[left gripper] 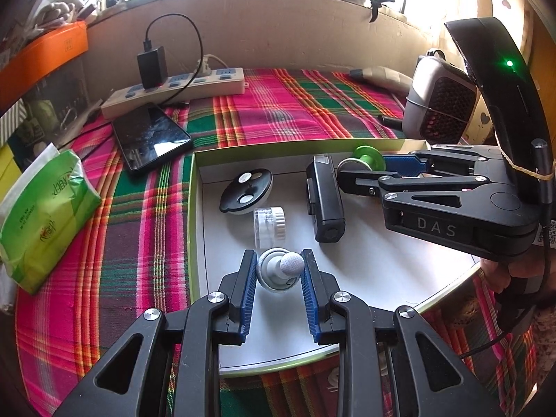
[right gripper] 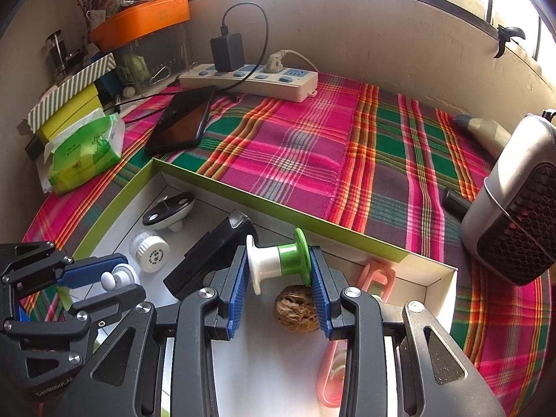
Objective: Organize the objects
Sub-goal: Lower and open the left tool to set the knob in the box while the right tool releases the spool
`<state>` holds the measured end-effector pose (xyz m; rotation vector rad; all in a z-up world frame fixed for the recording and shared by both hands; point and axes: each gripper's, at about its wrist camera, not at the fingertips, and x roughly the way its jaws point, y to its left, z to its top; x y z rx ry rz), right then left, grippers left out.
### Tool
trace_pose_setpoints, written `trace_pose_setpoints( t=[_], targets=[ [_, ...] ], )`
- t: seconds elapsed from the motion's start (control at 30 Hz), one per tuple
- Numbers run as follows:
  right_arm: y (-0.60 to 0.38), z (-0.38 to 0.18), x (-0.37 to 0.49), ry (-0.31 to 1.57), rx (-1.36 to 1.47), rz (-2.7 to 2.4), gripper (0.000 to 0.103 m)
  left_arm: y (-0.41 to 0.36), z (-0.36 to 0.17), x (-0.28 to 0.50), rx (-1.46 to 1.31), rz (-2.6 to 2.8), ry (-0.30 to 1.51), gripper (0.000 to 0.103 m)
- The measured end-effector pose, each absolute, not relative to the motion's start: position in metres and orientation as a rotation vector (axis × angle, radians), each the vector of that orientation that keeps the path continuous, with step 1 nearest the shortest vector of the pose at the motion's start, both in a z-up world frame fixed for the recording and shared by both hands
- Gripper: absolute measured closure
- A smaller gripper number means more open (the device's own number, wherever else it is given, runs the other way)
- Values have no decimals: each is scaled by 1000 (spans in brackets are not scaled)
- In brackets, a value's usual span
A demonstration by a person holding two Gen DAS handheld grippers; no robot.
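A shallow white box with green rim (left gripper: 193, 187) (right gripper: 278, 208) lies on the plaid cloth. My left gripper (left gripper: 279, 269) is shut on a silver knob with a white ball tip (left gripper: 279, 267), low over the box floor; it also shows in the right wrist view (right gripper: 118, 276). My right gripper (right gripper: 279, 272) is shut on a white and green spool (right gripper: 278, 260) (left gripper: 365, 161), held above the box. In the box lie a walnut (right gripper: 296, 312), a black device (left gripper: 325, 198), a small clear jar with white lid (left gripper: 269, 226) and a black oval piece (left gripper: 246, 191).
A pink clip (right gripper: 373, 276) lies in the box's right part. A phone (left gripper: 151, 135), power strip (left gripper: 173, 87), green tissue pack (left gripper: 45, 215) and small grey heater (left gripper: 439, 100) stand around the box on the cloth. Boxes stack at the left wall.
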<state>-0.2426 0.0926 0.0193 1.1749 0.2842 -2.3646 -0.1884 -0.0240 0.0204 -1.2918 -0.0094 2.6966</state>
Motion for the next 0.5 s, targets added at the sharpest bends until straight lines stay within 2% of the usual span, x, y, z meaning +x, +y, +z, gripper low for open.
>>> trace_pose_setpoints(
  t=[0.5],
  targets=[
    [85,16,-243,333,1200,-2355,67,-22,21,-189,-1292,2695,-1,80]
  ],
)
